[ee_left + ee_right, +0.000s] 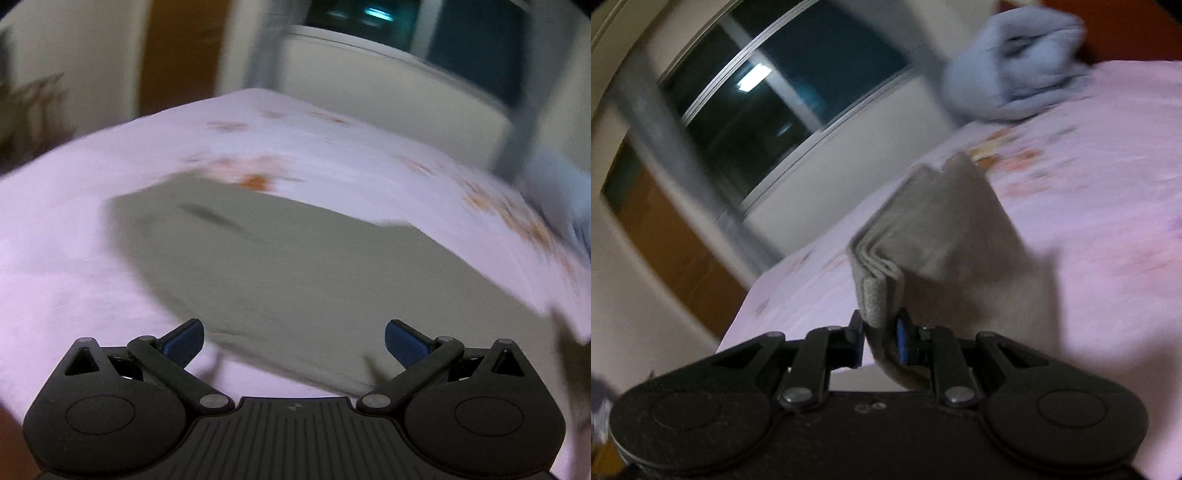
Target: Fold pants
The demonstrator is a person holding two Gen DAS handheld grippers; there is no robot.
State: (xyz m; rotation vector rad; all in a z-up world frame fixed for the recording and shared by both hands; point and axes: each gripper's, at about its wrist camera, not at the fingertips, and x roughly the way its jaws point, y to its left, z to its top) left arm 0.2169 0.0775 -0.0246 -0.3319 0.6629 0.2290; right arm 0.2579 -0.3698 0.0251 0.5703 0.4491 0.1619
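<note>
Grey pants lie spread flat on a pink bedsheet in the left wrist view, blurred by motion. My left gripper hovers over their near edge, open, with nothing between its blue pads. In the right wrist view a bunched, layered edge of the grey pants rises off the bedsheet. My right gripper is shut on that folded edge, the cloth pinched between its blue pads and trailing away toward the bed.
A bundled pale blue garment sits on the far corner of the bed. A dark window and a wooden door line the wall beyond. A white cabinet stands past the bed's far edge.
</note>
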